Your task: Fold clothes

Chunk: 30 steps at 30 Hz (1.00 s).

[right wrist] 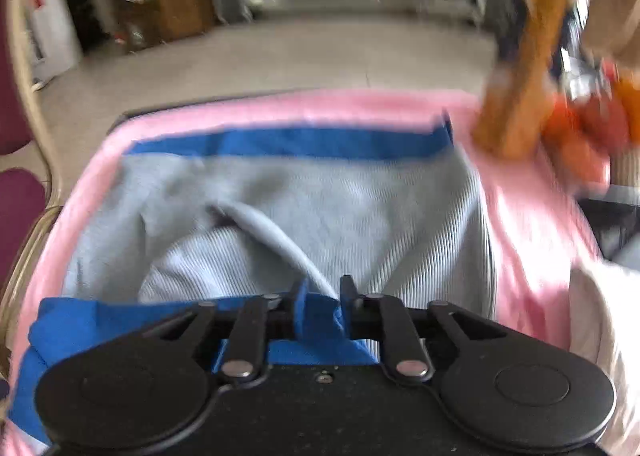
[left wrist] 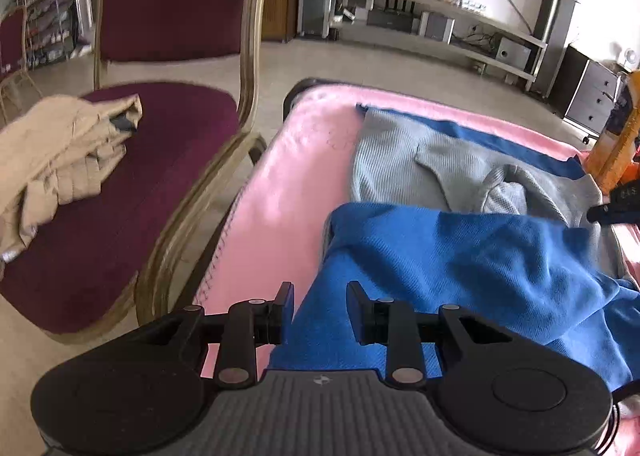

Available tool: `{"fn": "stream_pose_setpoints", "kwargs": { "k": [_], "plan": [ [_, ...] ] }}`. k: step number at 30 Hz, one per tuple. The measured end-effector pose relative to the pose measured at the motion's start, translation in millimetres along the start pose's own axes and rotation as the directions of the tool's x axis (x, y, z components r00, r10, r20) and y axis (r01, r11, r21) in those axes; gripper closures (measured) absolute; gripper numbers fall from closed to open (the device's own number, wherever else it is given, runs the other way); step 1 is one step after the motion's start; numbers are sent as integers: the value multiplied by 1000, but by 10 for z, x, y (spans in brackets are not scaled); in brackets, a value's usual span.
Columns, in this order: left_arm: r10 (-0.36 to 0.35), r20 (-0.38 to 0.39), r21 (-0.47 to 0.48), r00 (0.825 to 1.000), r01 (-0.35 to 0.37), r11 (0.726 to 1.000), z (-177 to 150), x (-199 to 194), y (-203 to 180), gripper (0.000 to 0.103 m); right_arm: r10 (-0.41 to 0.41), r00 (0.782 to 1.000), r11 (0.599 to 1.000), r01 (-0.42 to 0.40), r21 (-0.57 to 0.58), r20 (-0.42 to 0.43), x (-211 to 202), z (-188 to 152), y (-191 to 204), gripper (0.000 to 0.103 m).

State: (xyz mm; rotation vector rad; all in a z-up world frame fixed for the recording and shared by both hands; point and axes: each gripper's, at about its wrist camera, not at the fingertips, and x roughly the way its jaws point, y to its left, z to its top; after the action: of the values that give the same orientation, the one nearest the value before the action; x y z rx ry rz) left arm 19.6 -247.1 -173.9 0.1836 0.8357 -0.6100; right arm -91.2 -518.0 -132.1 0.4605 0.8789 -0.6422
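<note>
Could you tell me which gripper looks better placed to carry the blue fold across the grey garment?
Right, probably: the right gripper has the blue cloth bunched between its fingers, while the left gripper hovers over it with nothing pinched.

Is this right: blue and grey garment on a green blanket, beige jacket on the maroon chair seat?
Not quite. The blanket is pink, not green, as both wrist views show. The rest holds: the blue and grey garment lies on it, and the left wrist view shows the beige jacket on the maroon chair seat.
</note>
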Motion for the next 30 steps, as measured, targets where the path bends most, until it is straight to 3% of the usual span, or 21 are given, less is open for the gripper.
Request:
{"fn": "stream_pose_setpoints", "kwargs": {
  "k": [1, 3, 6, 10, 12, 13, 16, 18, 23, 25, 30],
  "plan": [
    [-8, -10, -8, 1000, 7, 1000, 0, 16, 14, 74, 16, 1000, 999, -16, 36, -4, -57, -31, -76, 68],
    [-17, -18, -7, 1000, 17, 1000, -10, 19, 7, 74, 41, 999, 995, -39, 92, -14, -238, -128, -244, 59],
    [-22, -15, 12, 1000, 22, 1000, -40, -4, -37, 74, 124, 990, 968, -108, 228, -60, -461, -319, -578, 55],
    [-9, -18, 42, 1000, 9, 999, -77, 1, -99, 72, 297, 953, 871, -246, 425, -57, -509, -681, -984, 56],
    [5, -29, 61, 1000, -4, 998, -99, 35, -129, 72, 325, 946, 830, -282, 482, -8, -426, -803, -1087, 60],
    [11, -36, 69, 999, -8, 998, -108, 53, -139, 72, 343, 939, 801, -302, 517, 18, -344, -861, -1143, 67],
    [12, -64, 69, 998, -8, 998, -118, 118, -130, 71, 377, 923, 719, -346, 602, 80, -102, -966, -1233, 71],
    [15, -78, 61, 997, -10, 998, -117, 157, -119, 71, 362, 929, 711, -328, 622, 76, 5, -972, -1243, 72],
    [31, -79, 75, 996, -25, 997, -122, 197, -149, 70, 313, 947, 759, -294, 581, 70, 80, -892, -1186, 82],
    [36, -82, 79, 996, -29, 996, -122, 207, -153, 70, 322, 945, 755, -295, 585, 61, 110, -893, -1181, 95],
    [37, -75, 70, 997, -32, 997, -124, 185, -127, 70, 367, 929, 744, -324, 584, 48, 24, -919, -1114, 96]
  ]
}}
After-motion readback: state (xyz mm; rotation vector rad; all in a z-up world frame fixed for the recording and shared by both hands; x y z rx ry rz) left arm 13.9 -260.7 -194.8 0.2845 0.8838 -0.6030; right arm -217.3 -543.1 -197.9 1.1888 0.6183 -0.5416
